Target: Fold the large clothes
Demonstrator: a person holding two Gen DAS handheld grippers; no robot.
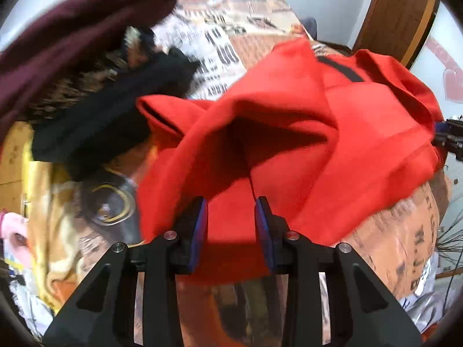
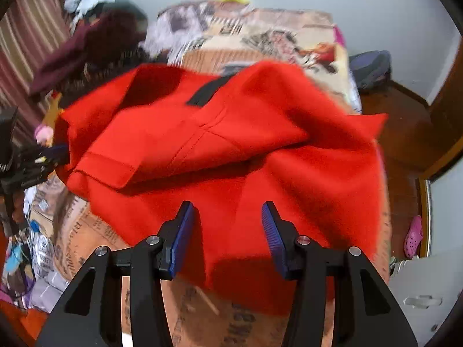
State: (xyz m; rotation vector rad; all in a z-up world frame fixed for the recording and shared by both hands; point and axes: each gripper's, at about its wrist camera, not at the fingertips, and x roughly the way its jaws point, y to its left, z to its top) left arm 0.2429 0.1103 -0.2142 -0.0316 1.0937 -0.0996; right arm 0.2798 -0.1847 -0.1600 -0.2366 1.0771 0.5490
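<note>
Left wrist view first: left gripper [image 1: 231,205] angled steeply down, jaws parted, blue pads clear of any cloth, nothing pinched. Straight ahead at twelve o'clock, the red garment [image 1: 303,133] heaped on the patterned bed [image 1: 405,231], crumpled, with a hollow fold opening toward the pads. Near hem just under the fingertips, not gripped. Long axis running roughly from eight o'clock to two o'clock across this view. Black strip [image 1: 341,70] on the cloth up at one o'clock. Dark garment [image 1: 110,121] at ten o'clock, maroon cloth [image 1: 72,29] beyond at eleven. Right gripper [image 1: 451,138] peeking in at three o'clock, hard against the garment's far edge.

Over to the right wrist view: right gripper [image 2: 228,211] also spread, pads bare, nothing between them. Red garment [image 2: 231,144] filling twelve o'clock, one folded flap lying across the top, cuffed edge toward nine o'clock. Near hem right below the pads. Left gripper [image 2: 49,156] at nine o'clock by the garment's left edge.

Judgement: both hands about equally near, one at each end of the long axis; next pinch likely on the near hem, each side.
</note>
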